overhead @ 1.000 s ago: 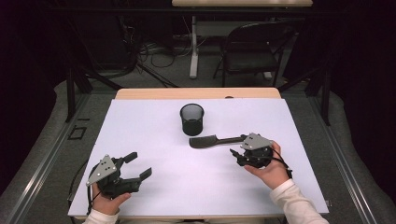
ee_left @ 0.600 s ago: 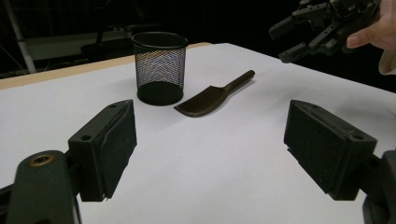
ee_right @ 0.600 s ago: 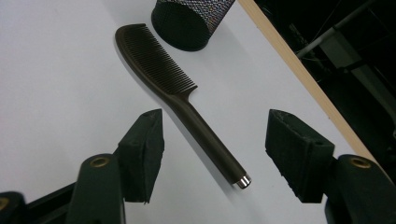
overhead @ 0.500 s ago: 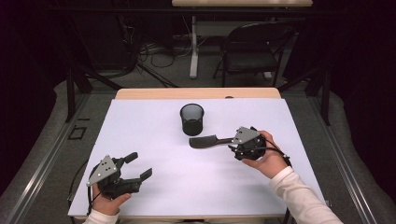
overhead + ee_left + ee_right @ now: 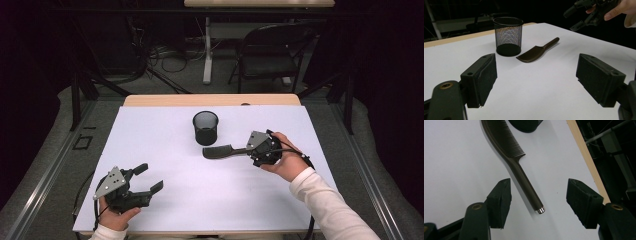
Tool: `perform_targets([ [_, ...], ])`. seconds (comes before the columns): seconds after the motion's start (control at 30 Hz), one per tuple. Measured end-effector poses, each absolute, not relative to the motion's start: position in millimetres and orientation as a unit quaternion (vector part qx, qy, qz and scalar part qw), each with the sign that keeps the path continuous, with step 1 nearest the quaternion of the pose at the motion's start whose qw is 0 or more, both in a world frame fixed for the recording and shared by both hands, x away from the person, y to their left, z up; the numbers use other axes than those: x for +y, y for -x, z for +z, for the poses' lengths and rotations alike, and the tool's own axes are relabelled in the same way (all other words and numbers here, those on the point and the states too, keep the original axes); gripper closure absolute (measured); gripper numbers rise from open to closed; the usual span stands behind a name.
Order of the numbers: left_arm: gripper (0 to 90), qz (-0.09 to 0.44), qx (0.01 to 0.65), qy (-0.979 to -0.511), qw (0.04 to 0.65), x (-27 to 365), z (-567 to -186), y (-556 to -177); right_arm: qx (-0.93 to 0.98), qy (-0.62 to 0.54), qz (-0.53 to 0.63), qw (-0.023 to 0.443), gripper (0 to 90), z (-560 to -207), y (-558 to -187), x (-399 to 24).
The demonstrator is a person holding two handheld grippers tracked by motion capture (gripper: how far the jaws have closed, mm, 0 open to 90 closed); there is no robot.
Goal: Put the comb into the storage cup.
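Note:
A dark brown comb point(image 5: 220, 151) lies flat on the white table top point(image 5: 200, 200), with its toothed end toward the black mesh cup point(image 5: 205, 127). My right gripper point(image 5: 250, 150) hovers over the handle's end, open. In the right gripper view the handle point(image 5: 524, 185) runs between the two pads, and neither pad point(image 5: 501, 200) touches it. My left gripper point(image 5: 150, 177) rests at the front left, open and holding nothing. From the left gripper view the cup point(image 5: 508, 35) and the comb point(image 5: 534, 53) lie ahead of it, and the right gripper point(image 5: 584, 12) hangs at the top right.
A bare wooden strip point(image 5: 210, 100) runs along the table's far edge. Beyond it, on the dark floor, stand a folding chair point(image 5: 270, 50) and several cables. The cup's base point(image 5: 525, 125) sits just past the comb's teeth.
The right hand has moved left and a little up, closing in on the comb's handle end. The left hand, the comb and the cup have stayed where they were.

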State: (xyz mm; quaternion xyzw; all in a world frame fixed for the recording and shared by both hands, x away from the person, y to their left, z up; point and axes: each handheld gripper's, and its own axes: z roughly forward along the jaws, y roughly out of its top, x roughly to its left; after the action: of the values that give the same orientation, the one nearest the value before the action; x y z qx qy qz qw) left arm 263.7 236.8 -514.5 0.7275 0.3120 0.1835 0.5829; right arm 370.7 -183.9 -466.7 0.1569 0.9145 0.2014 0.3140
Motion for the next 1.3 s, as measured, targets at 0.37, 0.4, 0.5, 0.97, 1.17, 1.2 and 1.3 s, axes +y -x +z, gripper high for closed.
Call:
perform_targets([
  [0.37, 17.3, 0.183, 0.311, -0.728, 0.583, 236.7, -514.4, -263.7, 0.927, -0.121, 0.139, 0.327, 36.6, -465.5, -387.7, -176.6],
  [0.4, 17.3, 0.184, 0.311, -0.728, 0.583, 236.7, -514.4, -263.7, 0.927, -0.118, 0.135, 0.328, 36.6, -465.3, -389.8, -176.2],
  [0.5, 17.3, 0.184, 0.311, -0.728, 0.582, 236.6, -514.5, -263.7, 0.929, -0.112, 0.128, 0.328, 36.6, -465.5, -394.7, -174.5],
  [0.97, 17.3, 0.183, 0.309, -0.73, 0.581, 236.6, -514.8, -264.1, 0.945, -0.078, 0.099, 0.301, 40.0, -472.0, -414.3, -160.1],
  [1.17, 17.3, 0.183, 0.308, -0.73, 0.582, 236.4, -514.6, -264.2, 0.949, -0.074, 0.092, 0.293, 42.1, -471.5, -419.9, -157.0],
  [1.2, 17.3, 0.183, 0.309, -0.729, 0.583, 236.1, -514.7, -264.2, 0.949, -0.073, 0.095, 0.291, 42.4, -472.4, -420.7, -156.8],
  [1.3, 17.3, 0.183, 0.308, -0.73, 0.582, 236.2, -514.9, -264.4, 0.952, -0.069, 0.088, 0.286, 43.2, -473.5, -423.0, -155.4],
])
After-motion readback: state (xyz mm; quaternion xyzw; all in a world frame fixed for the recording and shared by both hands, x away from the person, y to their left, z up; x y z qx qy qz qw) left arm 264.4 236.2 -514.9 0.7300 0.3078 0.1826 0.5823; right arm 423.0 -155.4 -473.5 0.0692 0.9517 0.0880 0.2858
